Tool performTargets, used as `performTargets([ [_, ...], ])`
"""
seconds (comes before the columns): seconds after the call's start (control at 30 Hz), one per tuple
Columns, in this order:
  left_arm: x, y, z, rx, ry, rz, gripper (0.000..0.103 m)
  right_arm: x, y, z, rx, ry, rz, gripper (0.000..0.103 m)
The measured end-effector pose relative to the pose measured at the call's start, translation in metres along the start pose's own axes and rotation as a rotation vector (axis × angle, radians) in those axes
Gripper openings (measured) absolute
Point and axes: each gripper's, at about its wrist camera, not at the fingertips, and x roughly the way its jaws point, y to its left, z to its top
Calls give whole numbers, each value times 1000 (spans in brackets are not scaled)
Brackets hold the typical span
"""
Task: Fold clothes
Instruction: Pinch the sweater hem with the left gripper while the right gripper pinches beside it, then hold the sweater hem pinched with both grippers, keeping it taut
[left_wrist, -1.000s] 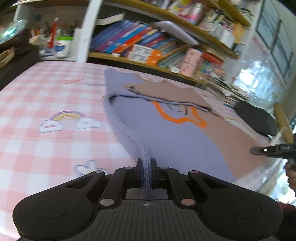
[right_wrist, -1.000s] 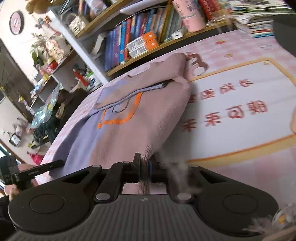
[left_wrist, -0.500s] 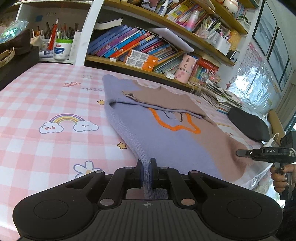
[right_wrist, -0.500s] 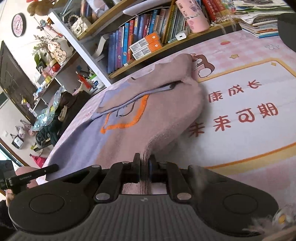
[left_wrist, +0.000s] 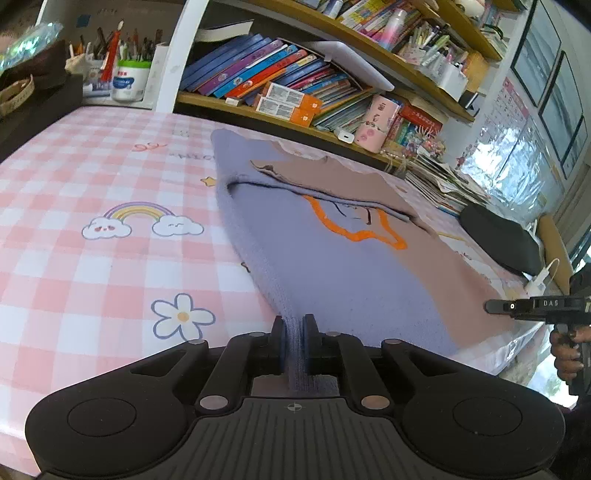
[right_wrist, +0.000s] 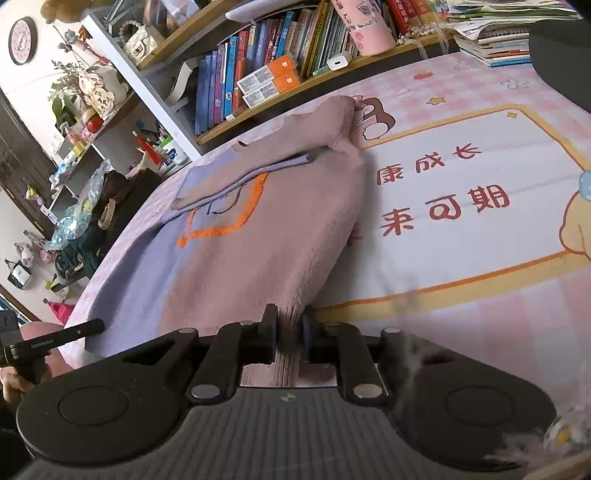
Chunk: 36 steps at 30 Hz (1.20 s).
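A lavender and dusty-pink sweater with an orange outline on its front lies flat on the pink checked tablecloth, a sleeve folded across its top. My left gripper holds the lavender hem corner at the near table edge; its jaws are opening, and the knit still fills the gap. In the right wrist view the sweater stretches away from my right gripper, which has the pink hem corner between its pads, its jaws opening too. Each view shows the other gripper's finger from the side.
A bookshelf packed with books runs along the far side of the table, with a pink cup in front. A black cushion lies at the far right. A person's hand grips the right handle.
The sweater's near part has settled flat onto the table and the views have steadied. Both pairs of jaws now stand slightly wider around the hem.
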Motion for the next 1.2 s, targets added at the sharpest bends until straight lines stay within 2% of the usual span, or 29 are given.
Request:
performTargets([
  [0.3, 8, 3, 1, -41, 0, -29, 18, -3, 1, -4, 3, 8, 32, 17],
  [0.4, 14, 6, 2, -74, -12, -46, 16, -3, -2, -6, 10, 0, 49, 17],
  [0.47, 17, 7, 2, -91, -20, -33, 5, -2, -3, -5, 20, -2, 50, 14],
  [0.67, 9, 13, 2, -113, -40, 4, 5, 10, 6, 0, 5, 4, 40, 11],
  [0.8, -8, 17, 1, -126, -55, 18, 5, 21, 18, 1, -22, 31, 70, 10],
  [1.03, -17, 18, -9, -145, -35, 28, 6, 21, 20, -1, -21, 48, 93, 11],
  [1.2, -15, 16, -9, -134, -22, 32, 8, 20, 19, -3, -13, 47, 108, 15],
])
